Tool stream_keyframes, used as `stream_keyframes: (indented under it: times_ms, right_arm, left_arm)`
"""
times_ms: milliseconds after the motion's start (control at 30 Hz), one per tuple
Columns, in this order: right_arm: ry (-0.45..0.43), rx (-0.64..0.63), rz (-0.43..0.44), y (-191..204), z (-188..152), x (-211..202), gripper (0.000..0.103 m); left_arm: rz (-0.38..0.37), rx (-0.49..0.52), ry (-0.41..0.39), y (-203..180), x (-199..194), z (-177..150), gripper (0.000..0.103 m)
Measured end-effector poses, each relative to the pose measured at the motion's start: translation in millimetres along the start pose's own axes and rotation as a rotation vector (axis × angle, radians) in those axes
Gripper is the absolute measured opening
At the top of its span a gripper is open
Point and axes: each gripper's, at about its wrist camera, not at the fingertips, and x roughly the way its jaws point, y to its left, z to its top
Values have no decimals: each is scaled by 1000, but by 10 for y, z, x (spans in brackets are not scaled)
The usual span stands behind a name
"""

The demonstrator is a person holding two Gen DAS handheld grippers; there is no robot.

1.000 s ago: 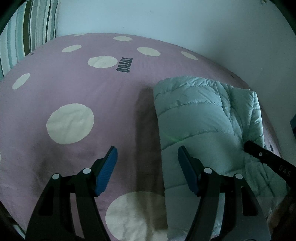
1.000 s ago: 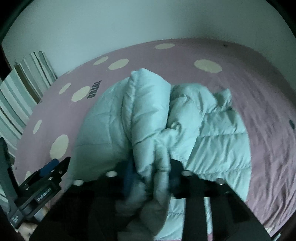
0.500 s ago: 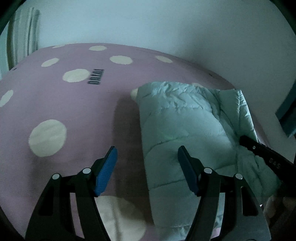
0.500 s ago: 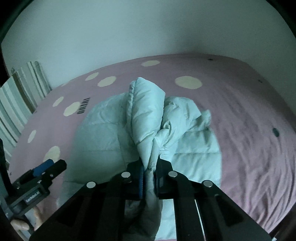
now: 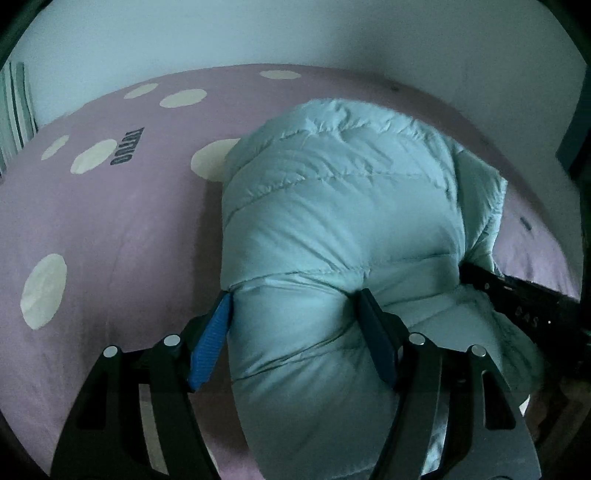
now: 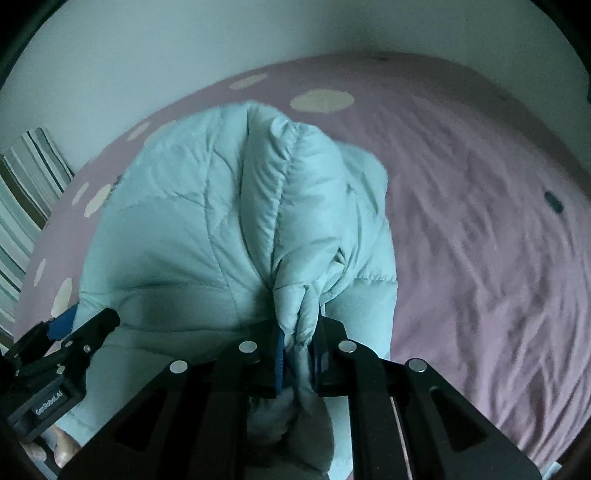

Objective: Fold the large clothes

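The bed (image 5: pixel 110 229) carried the puffy jacket (image 5: pixel 332 221), its long axis running away from both grippers. The left gripper (image 5: pixel 295 332) straddled the jacket's near left edge, jaws spread wide around padding; the right gripper (image 6: pixel 297 354) pinched a bunched ridge, loosening slightly.

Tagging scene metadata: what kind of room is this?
Most likely a bedroom: a bed with a pink polka-dot sheet against a plain wall, a striped pillow at one end, and a puffy jacket on top.

Quilted jacket (image 5: pixel 332 221) looks softly glossy (bedsheet (image 5: pixel 110 229) matt cotton).
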Motion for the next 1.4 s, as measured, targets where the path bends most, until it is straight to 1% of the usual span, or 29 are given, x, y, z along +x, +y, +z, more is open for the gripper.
stream_keyframes:
  times_ms: [100,233,333,467,500,600,733,833,933,1000,1033,1100,1133,1233,1267,1333,1400]
  right_arm:
    - [15,-2,-1,-27,-30,129,12]
    - [15,8,20,-79,-56,208,12]
    - [11,19,28,-112,-80,215,11]
    - [5,24,31,-103,-52,133,13]
    - [1,17,27,-95,-47,97,16]
    - [-20,8,23,-136,-67,-24,20]
    - [-51,-2,5,-100,-94,-237,20]
    - [-99,-22,-14,-45,-111,-487,20]
    - [-169,-70,-48,62,-177,-791,20]
    - [-195,-95,-34,129,-241,-961,20]
    - [-202,-108,-6,168,-287,-1042,20]
    - [-189,-146,35,252,-375,-1102,20]
    - [-165,-173,41,307,-434,-1090,20]
    - [-109,-203,19,369,-529,-916,20]
    - [-85,-199,0,345,-550,-816,20]
    - [-38,-174,-7,285,-582,-631,20]
    - [-8,-161,-9,231,-621,-476,20]
  left_arm:
    - [1,3,23,16,109,-40,69]
    - [-17,-3,58,75,285,-65,69]
    - [-1,9,51,49,306,-66,69]
    - [-11,8,32,62,207,-33,68]
    - [-15,6,23,44,138,-57,68]
    - [-11,-5,5,60,-13,-52,67]
    - [23,-29,-53,139,-292,-51,67]
    - [43,-46,-91,195,-497,-69,67]
    - [37,-39,-113,186,-655,-151,67]
    - [26,-22,-112,157,-688,-203,67]
    - [22,-16,-108,145,-686,-223,67]
    - [11,-5,-83,98,-630,-293,67]
    - [11,-3,-74,85,-598,-315,67]
    - [11,-7,-45,73,-472,-366,67]
    - [13,-7,-37,70,-427,-374,68]
    - [14,-2,-16,63,-329,-380,69]
    - [13,5,6,49,-233,-394,69]
